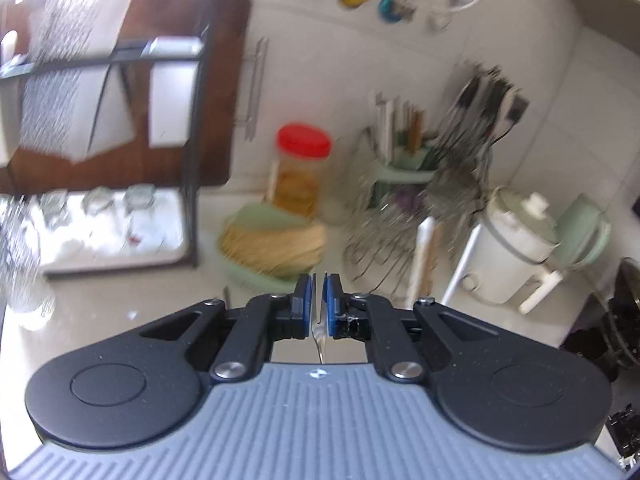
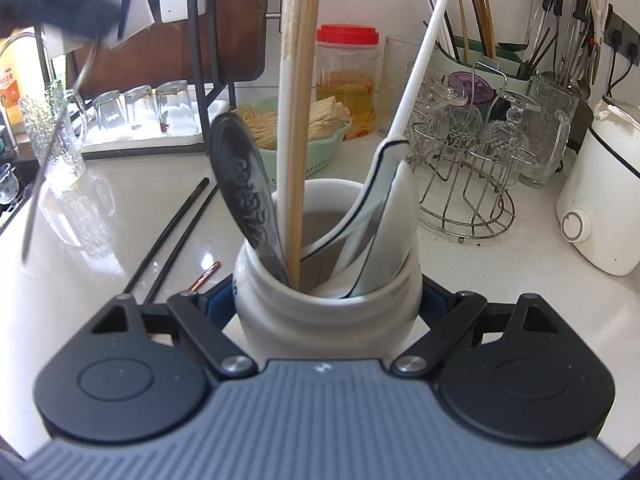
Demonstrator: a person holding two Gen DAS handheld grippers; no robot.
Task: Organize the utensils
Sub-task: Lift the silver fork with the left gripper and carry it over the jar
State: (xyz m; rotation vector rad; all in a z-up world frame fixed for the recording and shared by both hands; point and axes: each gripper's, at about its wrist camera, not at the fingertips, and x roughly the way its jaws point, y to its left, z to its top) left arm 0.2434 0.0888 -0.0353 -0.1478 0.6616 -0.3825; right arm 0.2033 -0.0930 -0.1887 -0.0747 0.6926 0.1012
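Here the right gripper (image 2: 326,300) is clamped around a white ceramic jar (image 2: 328,312) that stands on the pale countertop (image 2: 500,280), its blue pads pressed against the jar's 2 sides. Inside the jar stand a dark patterned spoon (image 2: 240,184), a white chopstick and a pair of wooden chopsticks (image 2: 302,120), a white ceramic spoon with a dark rim line (image 2: 384,216) and a long white stick (image 2: 424,52). Just left of the jar, 2 black chopsticks (image 2: 176,236) and a copper-coloured stick (image 2: 206,276) lie flat on the counter. The left gripper (image 1: 319,300) has its blue pads nearly together, pinching a thin metal utensil (image 1: 319,336) edge-on between them; which kind of utensil it is cannot be told from the sliver that shows. Its view is blurred. Ahead of it on the counter sit a green basket of pale sticks (image 1: 272,244), a red-lidded jar of yellow liquid (image 1: 302,172) and a white rice cooker (image 1: 512,248). In the right wrist view a dark blurred shape with a long thin rod hangs at the upper left.
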